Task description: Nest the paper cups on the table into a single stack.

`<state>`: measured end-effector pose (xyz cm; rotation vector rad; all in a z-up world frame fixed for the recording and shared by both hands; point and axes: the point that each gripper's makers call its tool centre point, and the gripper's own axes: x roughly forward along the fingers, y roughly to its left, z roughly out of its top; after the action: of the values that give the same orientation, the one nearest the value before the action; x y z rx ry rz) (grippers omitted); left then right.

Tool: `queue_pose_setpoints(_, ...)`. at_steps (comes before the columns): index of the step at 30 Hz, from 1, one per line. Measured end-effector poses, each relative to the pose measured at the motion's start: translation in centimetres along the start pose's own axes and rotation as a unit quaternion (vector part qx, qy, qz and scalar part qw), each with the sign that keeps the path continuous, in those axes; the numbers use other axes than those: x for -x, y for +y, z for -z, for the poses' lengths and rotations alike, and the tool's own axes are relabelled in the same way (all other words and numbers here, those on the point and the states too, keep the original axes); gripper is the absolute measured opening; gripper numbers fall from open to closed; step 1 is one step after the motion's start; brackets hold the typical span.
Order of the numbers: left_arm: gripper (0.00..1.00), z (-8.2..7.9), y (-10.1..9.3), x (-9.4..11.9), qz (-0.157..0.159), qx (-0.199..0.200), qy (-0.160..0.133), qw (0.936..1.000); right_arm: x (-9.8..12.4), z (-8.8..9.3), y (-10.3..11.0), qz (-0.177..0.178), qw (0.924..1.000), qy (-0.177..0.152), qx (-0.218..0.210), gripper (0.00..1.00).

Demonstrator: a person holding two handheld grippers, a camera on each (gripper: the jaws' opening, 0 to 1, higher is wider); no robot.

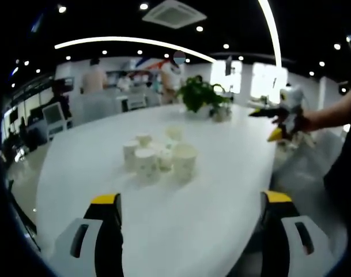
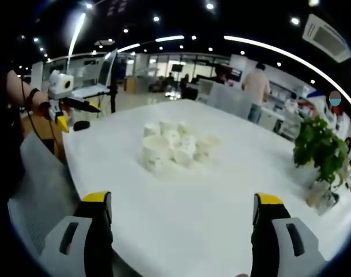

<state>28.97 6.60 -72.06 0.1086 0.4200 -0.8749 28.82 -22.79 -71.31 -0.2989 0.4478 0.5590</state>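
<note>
Here, in the left gripper view, the left gripper [image 1: 191, 202] hangs above the near edge of a white table [image 1: 94, 173], its yellow-tipped jaws spread wide and holding nothing. A cluster of white paper cups [image 1: 159, 154] stands on the table at about 12 o'clock from the jaws, well apart from them; the cups are upright, packed close together, some touching, and none is visibly nested. Beyond the cups, at about 1 o'clock, a potted plant [image 1: 199, 95] sits near the table's far edge. At 2 o'clock, off the table's right side, the right gripper [image 1: 261, 123] is held in a hand, with jaws parted and empty. People stand in the bright room behind.

In the right gripper view, the left gripper [image 2: 89, 107] appears at 10 o'clock, held in a hand beside the table's [image 2: 221, 219] left edge, with a dark cable trailing from it; whether its jaws are parted cannot be told from this angle. The cups [image 2: 172, 145] stand at 12 o'clock, mid-table, well clear of the right gripper [image 2: 184, 210], whose own jaws rise wide apart and empty over the near edge. The plant [image 2: 320, 147] stands at 2 o'clock near the table's right edge.
</note>
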Motion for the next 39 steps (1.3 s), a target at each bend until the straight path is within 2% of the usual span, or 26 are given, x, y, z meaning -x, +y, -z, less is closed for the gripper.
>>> queue_pose_setpoints(14, 0.99, 0.0, 0.1, 0.1, -0.008, 0.001, -0.001, 1.0, -0.3, -1.1, 0.0, -0.004, 0.9999, -0.01, 0.006, 1.0)
queue_pose_setpoints(17, 0.99, -0.2, 0.1, 0.1, -0.011, 0.004, -0.008, 0.9999, -0.4, -1.6, 0.1, -0.006, 0.9998, -0.012, 0.014, 1.0)
queue_pose_setpoints(22, 0.99, 0.3, -0.4, 0.0, -0.01, 0.005, 0.0, 0.9999, -0.9, -2.8, -0.4, -0.008, 0.9997, -0.016, 0.015, 0.99)
queue_pose_setpoints(24, 0.99, 0.4, -0.5, 0.0, -0.01, 0.01, -0.002, 0.9999, -1.2, -3.3, -0.5, -0.01, 0.9996, -0.019, 0.017, 0.96)
queue_pose_setpoints(28, 0.99, 0.8, -1.1, -0.4, -0.009, 0.018, 0.004, 0.9998, -2.5, -4.1, -0.2, -0.038, 0.9989, -0.015, 0.022, 0.86)
queue_pose_setpoints(35, 0.99, 1.1, -1.8, -1.1, -0.008, 0.008, 0.007, 0.9999, -5.5, -5.6, 1.3, -0.083, 0.9951, -0.016, 0.052, 0.85)
queue_pose_setpoints(39, 0.99, 1.3, -2.2, -1.3, -0.008, 0.009, 0.009, 0.9999, -7.2, -5.8, 2.4, -0.108, 0.9917, -0.013, 0.068, 0.83)
